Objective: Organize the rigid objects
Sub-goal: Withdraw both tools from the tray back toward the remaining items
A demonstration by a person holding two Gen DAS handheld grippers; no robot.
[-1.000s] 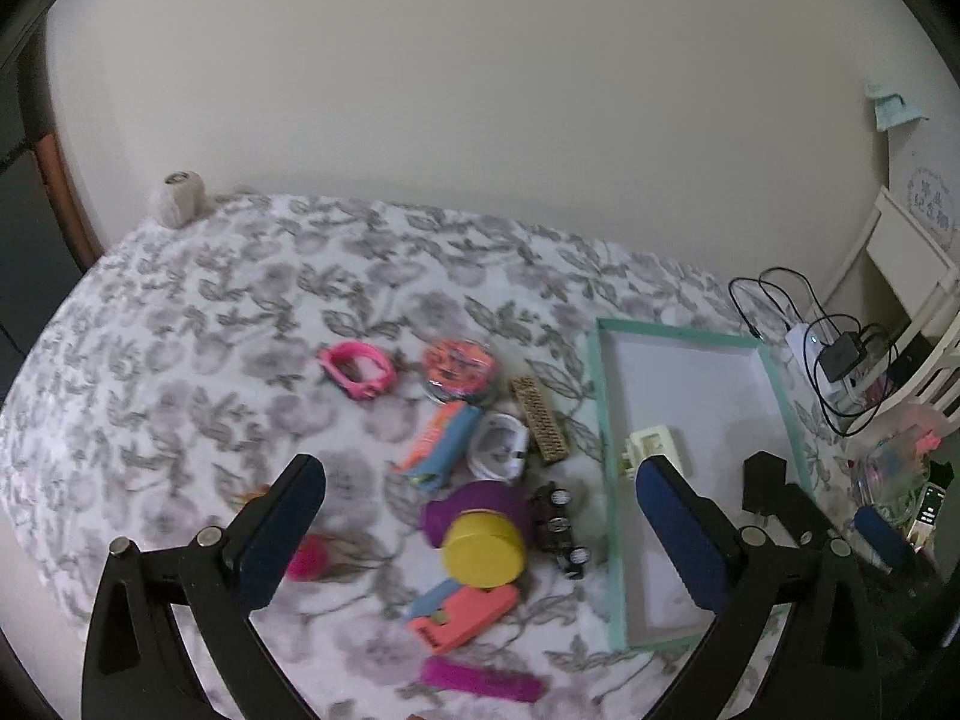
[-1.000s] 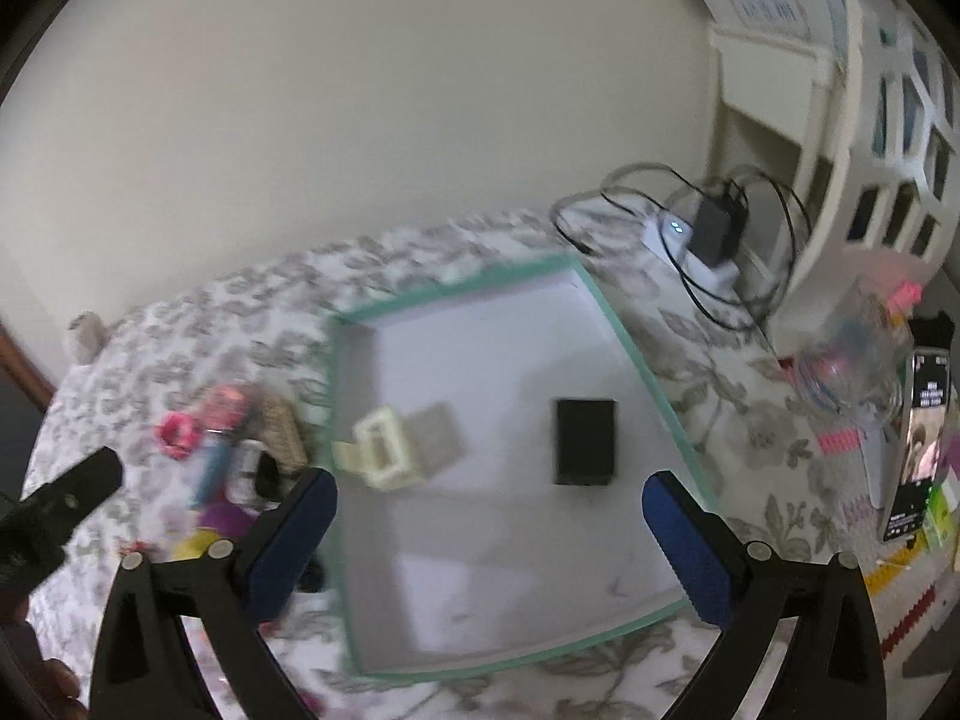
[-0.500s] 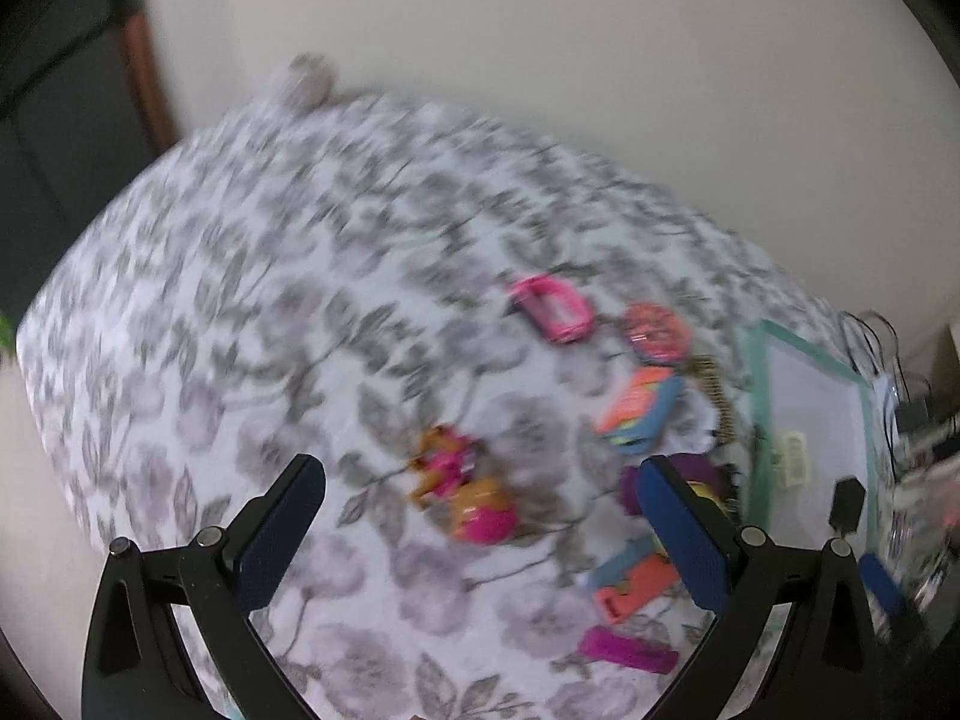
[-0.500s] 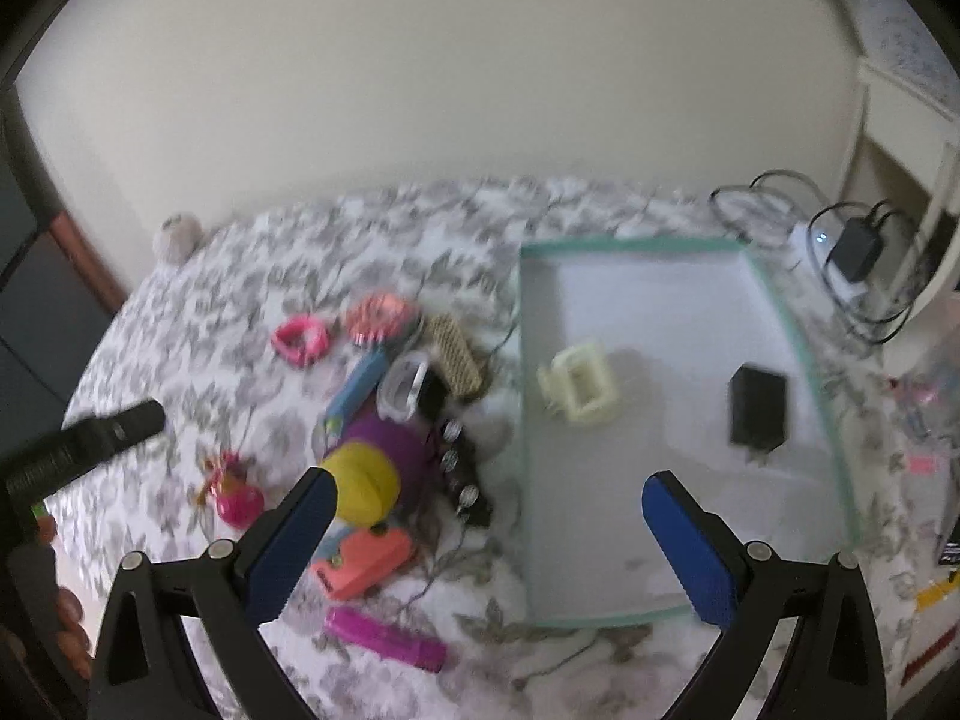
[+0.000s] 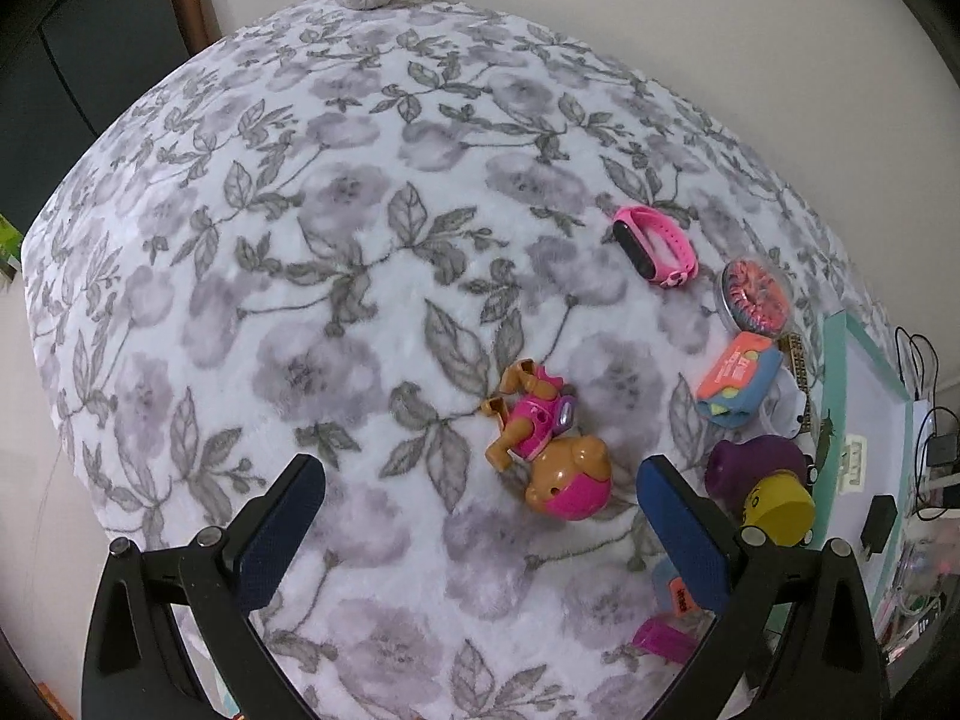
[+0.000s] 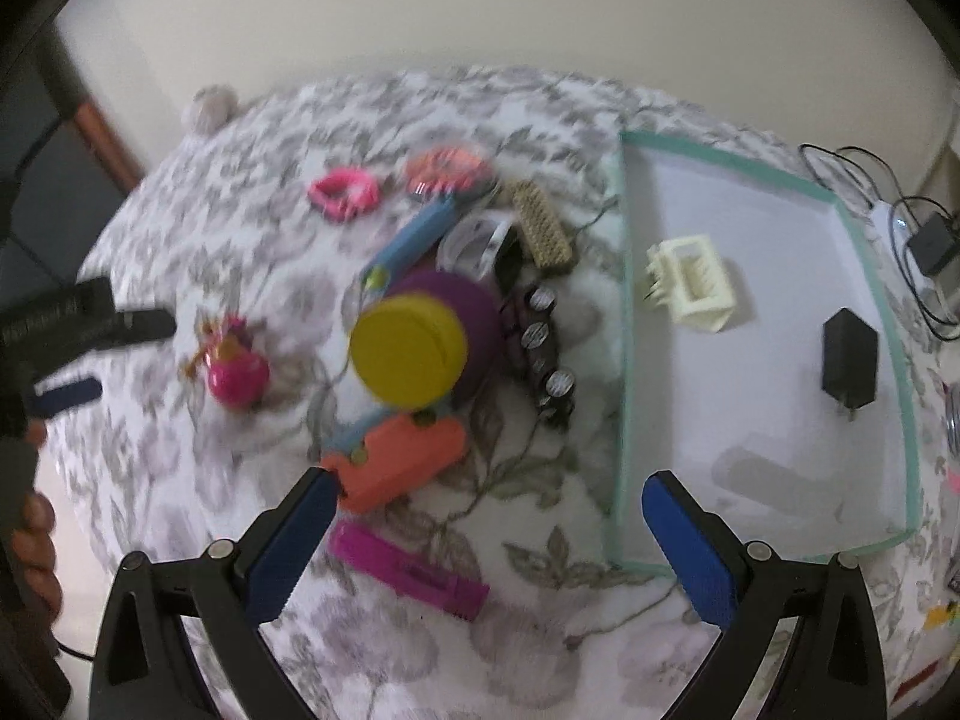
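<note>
left tongs [image 5: 480, 525] spread | right tongs [image 6: 483, 531] spread, empty | glossy plastic toy dog [image 5: 549, 450] on plush blanket [image 5: 300, 240] | right view blurred

Two things are sitting inside the one teal-rimmed white tray [image 6: 624, 324]: one cream plastic hair claw [image 6: 690, 283] and one black plug adapter [image 6: 849, 358]. Lying outside it are one pink-and-brown toy puppy [image 5: 549, 453], one pink wristband [image 5: 655, 245], one round orange-patterned tin [image 5: 756, 302], one yellow-lidded purple jar [image 6: 414, 348], one magenta bar [image 6: 408, 570] and one coral block [image 6: 402, 459].
</note>
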